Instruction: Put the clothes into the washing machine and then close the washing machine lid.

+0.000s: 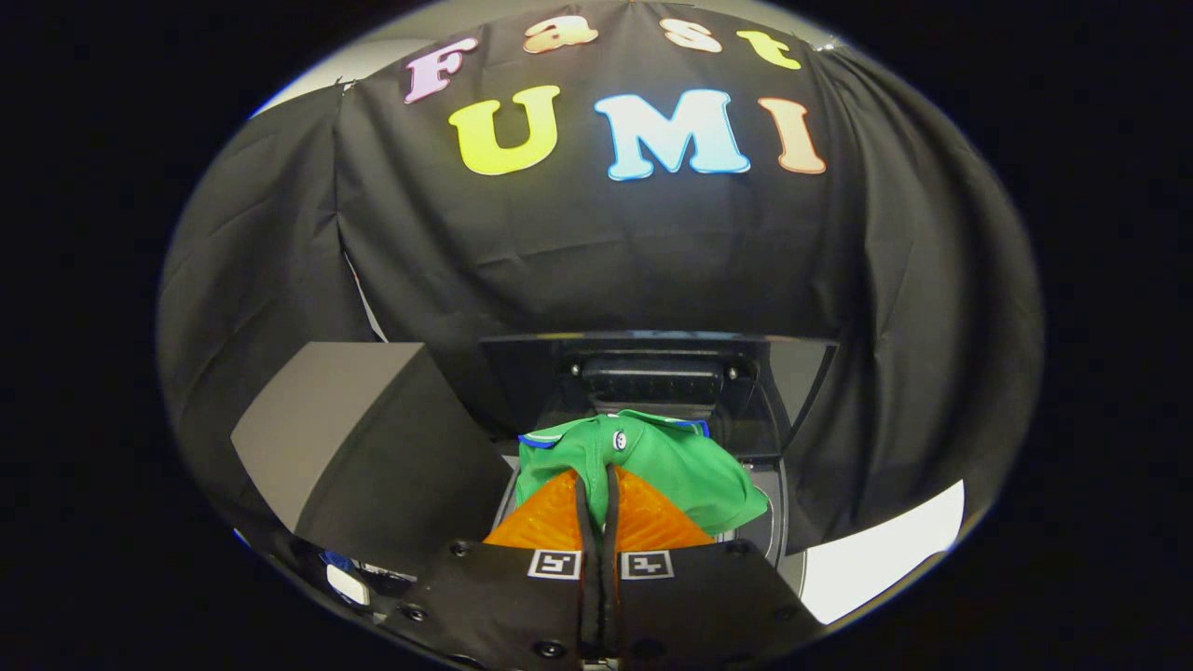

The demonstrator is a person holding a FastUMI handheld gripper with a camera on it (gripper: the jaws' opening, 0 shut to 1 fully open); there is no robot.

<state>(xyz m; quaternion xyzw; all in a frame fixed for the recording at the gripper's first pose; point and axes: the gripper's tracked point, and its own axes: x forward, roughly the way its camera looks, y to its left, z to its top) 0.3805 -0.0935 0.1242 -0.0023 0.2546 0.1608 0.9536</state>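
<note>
My gripper (pixel 597 477) is shut on a green garment (pixel 662 461) with blue trim and a small white button; both orange fingers (pixel 550 522) pinch its cloth at their tips. The garment hangs bunched ahead of the fingers, above the washing machine's opening (pixel 769 522). Beyond it stands the machine's dark lid (pixel 652 373), raised upright. The drum's inside is mostly hidden by the cloth and the fingers.
A grey box-like block (pixel 345 438) sits to the left of the machine. A pale strip of floor (pixel 885 550) shows to the right. Black booth cloth hangs close behind the lid.
</note>
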